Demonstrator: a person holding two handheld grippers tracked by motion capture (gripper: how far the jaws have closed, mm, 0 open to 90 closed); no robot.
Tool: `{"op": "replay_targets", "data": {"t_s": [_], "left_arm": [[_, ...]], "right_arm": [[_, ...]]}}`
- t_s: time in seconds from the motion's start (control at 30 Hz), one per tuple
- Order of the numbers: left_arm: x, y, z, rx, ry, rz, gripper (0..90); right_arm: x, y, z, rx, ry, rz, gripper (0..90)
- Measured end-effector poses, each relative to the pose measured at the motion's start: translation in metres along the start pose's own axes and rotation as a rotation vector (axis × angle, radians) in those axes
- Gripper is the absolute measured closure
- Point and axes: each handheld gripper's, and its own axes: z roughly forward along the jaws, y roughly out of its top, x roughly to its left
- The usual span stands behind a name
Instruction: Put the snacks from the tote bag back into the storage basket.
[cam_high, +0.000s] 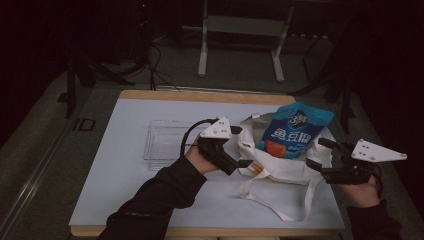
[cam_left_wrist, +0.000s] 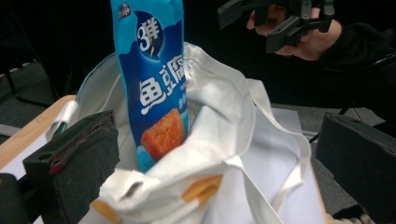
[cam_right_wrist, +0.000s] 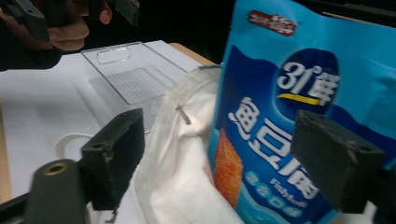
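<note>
A white cloth tote bag (cam_high: 280, 167) lies open at the table's right. A blue snack pouch (cam_high: 295, 130) with white lettering stands in it, its top half above the rim. My left gripper (cam_high: 241, 146) is at the bag's left rim, open. In the left gripper view the bag's rim (cam_left_wrist: 187, 182) and the pouch (cam_left_wrist: 156, 88) lie between its wide-apart jaws. My right gripper (cam_high: 319, 152) is open at the bag's right side. In the right gripper view the pouch (cam_right_wrist: 280, 112) and bag cloth (cam_right_wrist: 182, 154) sit between its jaws, untouched by the pads.
An empty clear plastic tray (cam_high: 167, 140) rests left of the bag on the white table top (cam_high: 125, 190). The bag's long strap (cam_high: 270, 205) loops toward the front edge. A metal stand (cam_high: 240, 25) is on the floor beyond the table.
</note>
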Motion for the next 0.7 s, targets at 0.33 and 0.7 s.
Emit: {"op": "replay_targets", "data": {"t_s": [0.33, 0.7], "left_arm": [[0.025, -0.003, 0.043, 0.014, -0.019, -0.013, 7.3], [0.046, -0.012, 0.077, 0.072, 0.064, -0.056, 22.8]], "right_arm": [[-0.023, -0.015, -0.002, 0.028, -0.047, 0.036, 23.3], [-0.051, -0.037, 0.006, 0.067, -0.083, 0.093, 26.8]]}}
